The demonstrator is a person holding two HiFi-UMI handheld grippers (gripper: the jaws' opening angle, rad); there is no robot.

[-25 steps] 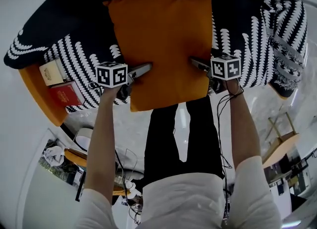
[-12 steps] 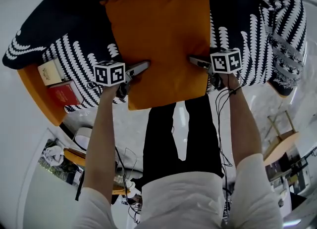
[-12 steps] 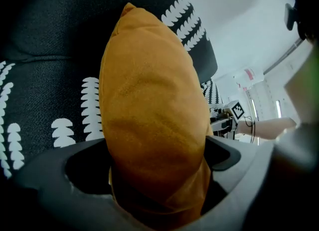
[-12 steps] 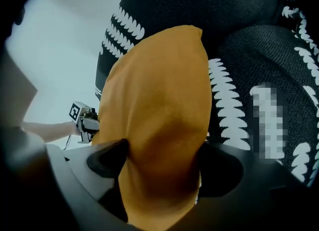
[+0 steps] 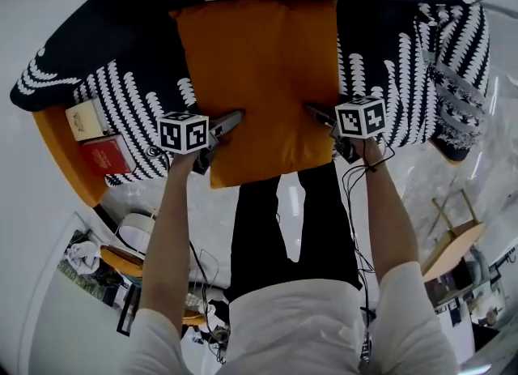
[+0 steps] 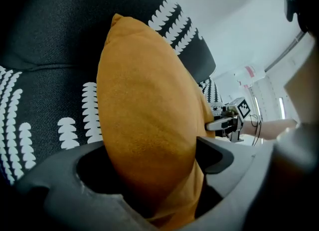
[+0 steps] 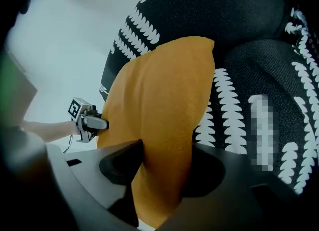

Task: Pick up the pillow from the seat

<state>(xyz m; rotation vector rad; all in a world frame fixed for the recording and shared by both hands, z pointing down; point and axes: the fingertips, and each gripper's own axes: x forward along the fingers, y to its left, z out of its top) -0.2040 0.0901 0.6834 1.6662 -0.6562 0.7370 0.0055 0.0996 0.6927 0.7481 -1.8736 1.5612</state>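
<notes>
While the plump orange fabric pillow (image 5: pixel 259 74) sits tilted over the black upholstered seat with white leaf-like print (image 5: pixel 121 90), the left gripper (image 5: pixel 235 117) grips its left edge and the right gripper (image 5: pixel 312 108) its right edge. Both pairs of jaws have just been closing and now press into the pillow, whose fabric bulges between them. The pillow's near edge reaches past the seat's front.

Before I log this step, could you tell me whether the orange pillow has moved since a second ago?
Yes, slightly: the pillow has shifted toward the head view's lower edge, while the red box at the left has kept its place.
</notes>
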